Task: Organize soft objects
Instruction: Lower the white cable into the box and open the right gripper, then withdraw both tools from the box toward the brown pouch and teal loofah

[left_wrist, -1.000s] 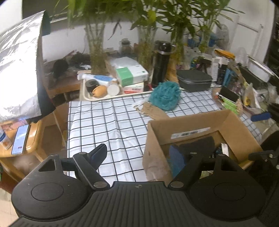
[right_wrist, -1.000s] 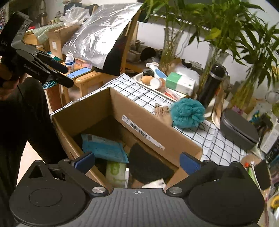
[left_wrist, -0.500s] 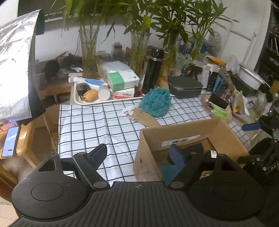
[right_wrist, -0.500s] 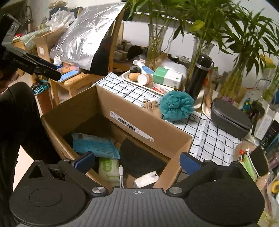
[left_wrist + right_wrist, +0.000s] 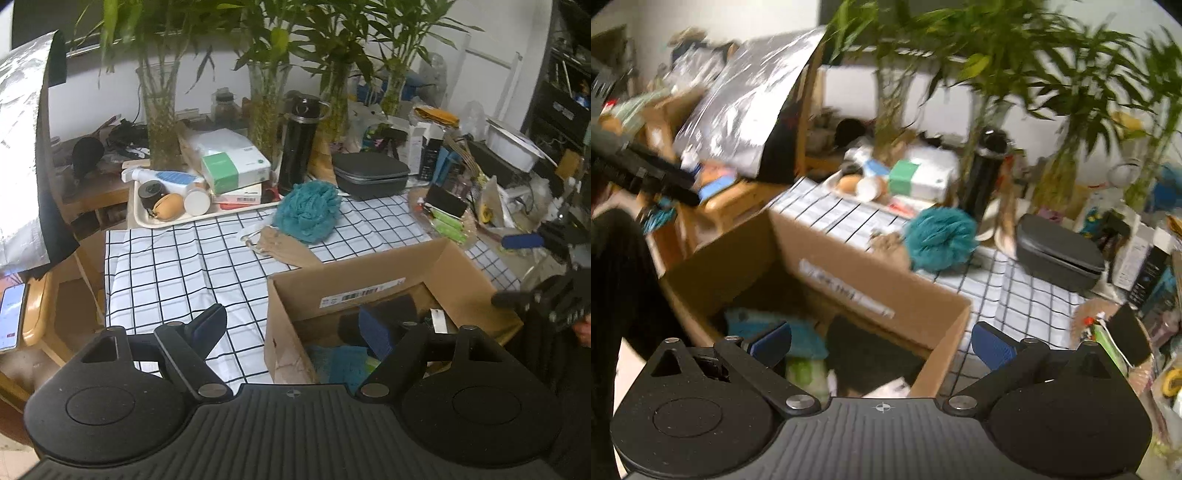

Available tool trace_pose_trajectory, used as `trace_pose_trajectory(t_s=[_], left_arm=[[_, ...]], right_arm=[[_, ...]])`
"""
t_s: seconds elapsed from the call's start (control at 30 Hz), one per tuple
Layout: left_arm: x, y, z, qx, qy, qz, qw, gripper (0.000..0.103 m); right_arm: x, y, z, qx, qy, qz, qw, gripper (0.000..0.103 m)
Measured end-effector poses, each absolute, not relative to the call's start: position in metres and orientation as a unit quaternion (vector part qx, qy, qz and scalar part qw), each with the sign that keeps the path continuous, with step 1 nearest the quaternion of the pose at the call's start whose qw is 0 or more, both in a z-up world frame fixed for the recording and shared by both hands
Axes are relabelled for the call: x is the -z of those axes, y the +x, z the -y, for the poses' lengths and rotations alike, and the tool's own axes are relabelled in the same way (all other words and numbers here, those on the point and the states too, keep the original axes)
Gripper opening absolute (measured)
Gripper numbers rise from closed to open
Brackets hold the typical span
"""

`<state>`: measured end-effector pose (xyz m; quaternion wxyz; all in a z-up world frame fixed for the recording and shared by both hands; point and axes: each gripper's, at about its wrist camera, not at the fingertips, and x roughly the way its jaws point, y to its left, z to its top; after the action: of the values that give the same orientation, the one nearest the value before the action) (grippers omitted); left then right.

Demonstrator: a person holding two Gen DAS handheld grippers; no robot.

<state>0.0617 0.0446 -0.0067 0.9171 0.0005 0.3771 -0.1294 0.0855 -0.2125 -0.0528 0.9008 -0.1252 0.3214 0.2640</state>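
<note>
A teal mesh bath pouf [image 5: 307,211] lies at the back of the checked tablecloth [image 5: 177,258], touching a tan cloth item [image 5: 284,247]. An open cardboard box [image 5: 373,291] at the front right holds a teal cloth [image 5: 343,363], a black pad [image 5: 871,354] and a green pack [image 5: 805,373]. My left gripper [image 5: 293,330] is open and empty, straddling the box's left wall. My right gripper [image 5: 882,343] is open and empty above the box [image 5: 864,280]; the pouf [image 5: 938,238] lies beyond it. The right view is blurred.
A tray [image 5: 173,218] with bottles and boxes, a black flask [image 5: 299,144], a grey case [image 5: 369,173] and vases of bamboo [image 5: 159,118] line the back. Clutter fills the right side [image 5: 450,218]. A wooden chair with a phone [image 5: 11,314] stands at the left.
Both grippers have drawn back and risen from the box. The left view has shifted so the box sits more to the right; the right gripper is moving fast and blurs.
</note>
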Motion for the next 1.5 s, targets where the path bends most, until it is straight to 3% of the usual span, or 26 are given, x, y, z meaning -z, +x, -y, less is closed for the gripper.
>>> trace_pose_trajectory(t_s=[0.97,1.5], left_arm=[[0.017,0.089,-0.041,0.129,0.002,-0.369,0.92,0.079],[0.027,0.125,-0.052,0.147,-0.008,-0.364,0.92,0.079]], right_arm=[[0.066,0.132,0.249,-0.206,-0.02,-0.361,0.909,0.103],[0.07,0.173,0.248,-0.234,-0.036,-0.345,0.908,0.103]])
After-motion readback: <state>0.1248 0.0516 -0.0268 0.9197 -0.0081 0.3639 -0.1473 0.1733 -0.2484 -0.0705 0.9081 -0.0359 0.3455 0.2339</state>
